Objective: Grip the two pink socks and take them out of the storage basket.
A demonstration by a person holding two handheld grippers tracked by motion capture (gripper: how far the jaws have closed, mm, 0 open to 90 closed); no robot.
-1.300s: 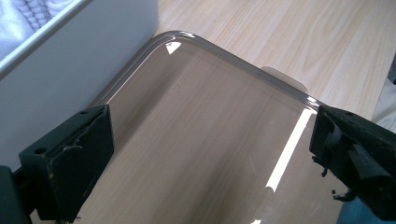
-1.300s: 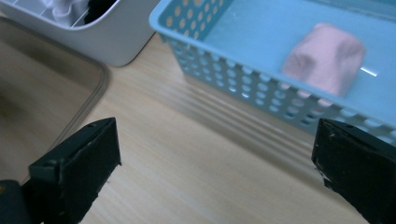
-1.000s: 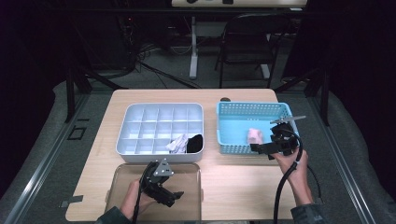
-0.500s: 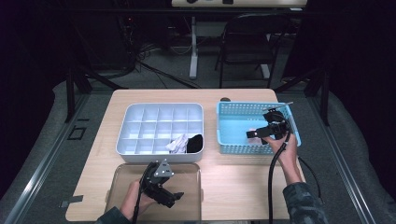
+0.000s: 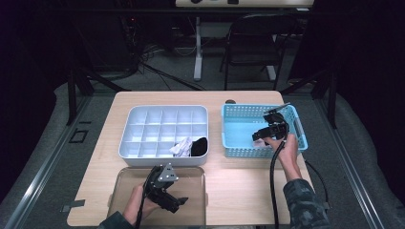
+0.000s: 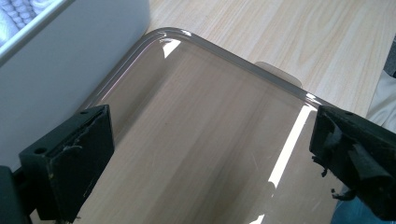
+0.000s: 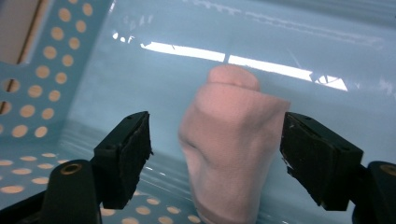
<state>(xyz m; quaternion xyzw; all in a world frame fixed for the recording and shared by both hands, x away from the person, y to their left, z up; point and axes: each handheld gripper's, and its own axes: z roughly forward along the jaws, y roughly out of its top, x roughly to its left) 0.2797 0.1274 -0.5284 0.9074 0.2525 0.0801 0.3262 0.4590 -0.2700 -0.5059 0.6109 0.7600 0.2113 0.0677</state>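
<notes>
Pink and soft, the sock (image 7: 231, 144) lies on the floor of the blue basket (image 5: 232, 125), toward the basket's near wall. In the right gripper view it stands between the two black jaws of the right gripper (image 7: 215, 154). The jaws have just been closing around it, yet a gap shows on the left side and the right pad sits just at its edge, so they do not grip it. In the high view that gripper (image 5: 260, 135) reaches into the basket from the near right corner.

Left of the basket sits the white tray (image 5: 143, 149), with a white sock (image 5: 181, 146) and a black sock (image 5: 199, 146) in its near compartments on the side closest to the basket.

Well left of the basket and nearer the person, the left gripper (image 5: 177, 202) hovers over the clear lid (image 5: 196, 177), its jaws spread wide with nothing between them; the left gripper view shows the lid (image 6: 205, 140) beneath.
</notes>
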